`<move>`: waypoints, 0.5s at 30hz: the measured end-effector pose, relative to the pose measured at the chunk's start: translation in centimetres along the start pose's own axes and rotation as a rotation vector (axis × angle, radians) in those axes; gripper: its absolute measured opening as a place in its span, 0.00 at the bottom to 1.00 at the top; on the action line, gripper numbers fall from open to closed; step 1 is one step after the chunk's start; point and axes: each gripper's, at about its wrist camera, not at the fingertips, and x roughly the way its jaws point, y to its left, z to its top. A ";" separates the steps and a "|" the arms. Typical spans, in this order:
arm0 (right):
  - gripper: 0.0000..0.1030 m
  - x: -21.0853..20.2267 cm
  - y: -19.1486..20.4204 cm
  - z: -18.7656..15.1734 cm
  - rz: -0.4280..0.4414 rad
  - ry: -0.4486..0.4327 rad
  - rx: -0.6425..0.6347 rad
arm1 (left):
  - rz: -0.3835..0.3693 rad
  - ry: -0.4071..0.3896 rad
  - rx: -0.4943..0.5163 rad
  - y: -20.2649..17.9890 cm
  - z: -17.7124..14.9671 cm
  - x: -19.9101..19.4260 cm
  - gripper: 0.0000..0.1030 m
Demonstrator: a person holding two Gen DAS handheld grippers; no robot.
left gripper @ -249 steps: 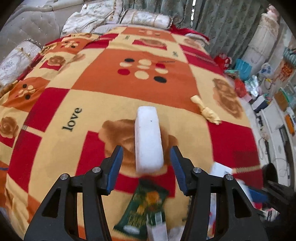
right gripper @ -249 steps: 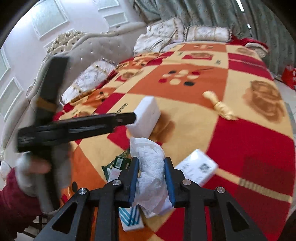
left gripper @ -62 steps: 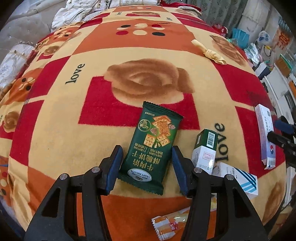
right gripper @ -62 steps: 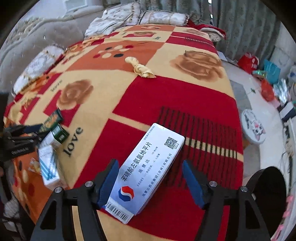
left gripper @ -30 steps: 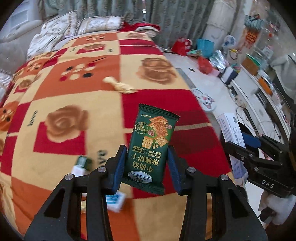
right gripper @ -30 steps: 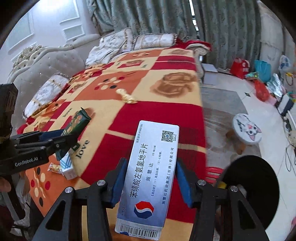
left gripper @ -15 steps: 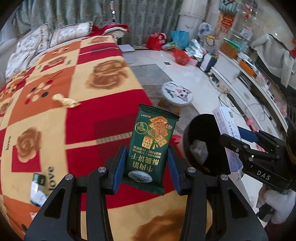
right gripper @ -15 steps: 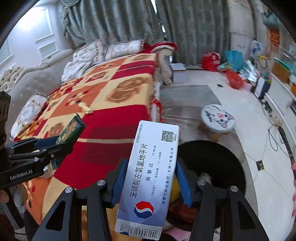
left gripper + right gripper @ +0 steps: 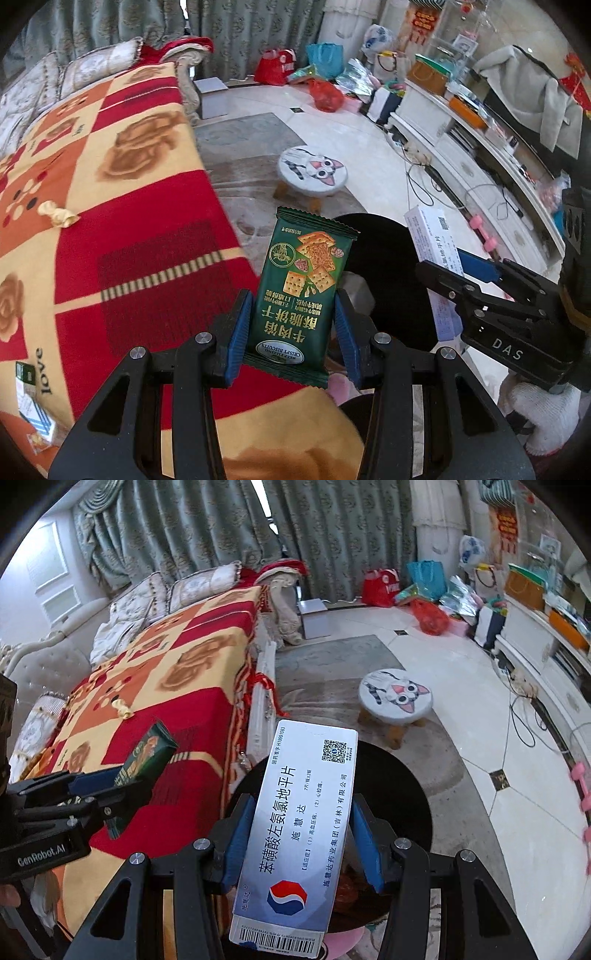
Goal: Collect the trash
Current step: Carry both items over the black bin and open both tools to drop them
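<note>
My left gripper (image 9: 293, 334) is shut on a green biscuit packet (image 9: 304, 291) and holds it upright over the near rim of a round black trash bin (image 9: 388, 266) beside the bed. My right gripper (image 9: 301, 836) is shut on a long white medicine box (image 9: 299, 823) and holds it above the same bin (image 9: 399, 786). The right gripper and its box (image 9: 432, 254) show at the right of the left wrist view. The left gripper and the packet (image 9: 147, 755) show at the left of the right wrist view. A yellow crumpled wrapper (image 9: 57, 216) lies on the blanket.
The bed with the red and yellow blanket (image 9: 129, 192) lies to the left, with small boxes (image 9: 29, 402) at its near corner. A cat-face stool (image 9: 314, 173) stands on the floor beyond the bin. A white cabinet (image 9: 480, 140) and bags (image 9: 321, 59) line the far side.
Both grippers have swung right from over the bed to above the black bin, each still holding its item. The bin now sits right behind the packet and the box.
</note>
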 end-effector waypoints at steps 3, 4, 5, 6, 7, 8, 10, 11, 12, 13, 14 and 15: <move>0.49 0.2 -0.7 -0.1 -0.002 0.002 0.010 | -0.006 0.008 0.004 -0.6 0.1 0.5 0.41; 0.49 0.2 -0.9 -0.1 -0.003 0.004 0.013 | -0.007 0.011 0.006 -0.9 0.2 0.7 0.41; 0.49 0.3 -1.1 -0.1 -0.004 0.005 0.017 | -0.008 0.013 0.006 -0.9 0.3 0.8 0.41; 0.49 0.3 -1.2 -0.2 -0.004 0.006 0.020 | -0.011 0.016 0.006 -1.1 0.3 1.0 0.41; 0.49 0.4 -1.3 -0.2 -0.004 0.008 0.023 | -0.013 0.018 0.006 -1.2 0.4 1.2 0.41; 0.49 0.5 -1.5 -0.2 -0.003 0.009 0.025 | -0.014 0.020 0.005 -1.3 0.4 1.3 0.41; 0.49 0.7 -1.6 -0.3 -0.004 0.012 0.027 | -0.016 0.024 0.003 -1.5 0.5 1.6 0.41; 0.49 0.7 -1.7 -0.3 -0.004 0.013 0.028 | -0.018 0.026 0.003 -1.3 0.5 1.8 0.41; 0.49 0.8 -1.7 -0.3 -0.004 0.014 0.029 | -0.019 0.028 0.002 -1.4 0.5 1.9 0.41; 0.49 0.9 -1.8 -0.3 -0.003 0.015 0.031 | -0.022 0.030 0.000 -1.5 0.6 2.1 0.41; 0.49 1.0 -1.8 -0.4 -0.004 0.016 0.032 | -0.023 0.031 -0.001 -1.5 0.6 2.2 0.41; 0.49 1.0 -1.9 -0.4 -0.004 0.017 0.033 | -0.025 0.033 -0.003 -1.6 0.6 2.4 0.41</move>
